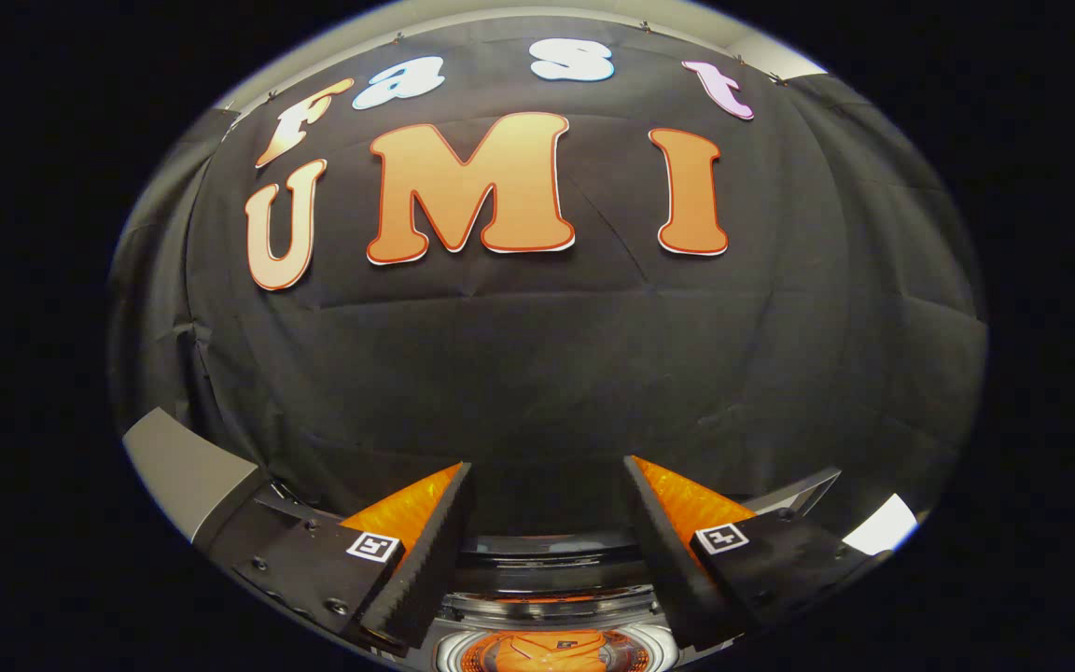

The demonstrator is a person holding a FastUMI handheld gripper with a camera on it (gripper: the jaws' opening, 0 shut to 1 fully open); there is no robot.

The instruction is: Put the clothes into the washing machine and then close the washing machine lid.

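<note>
Gripper (547, 476): held wide open, nothing grasped. An orange garment (537, 651) is seen in the washing machine (547, 560) drum, near and below the fingers. Judged soft, light; best pinched at a raised fold.

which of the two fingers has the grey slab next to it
The gripper is open and holds nothing. The finger with the grey slab just outside it is the one meant; the other finger has a white patch beyond it.
</note>
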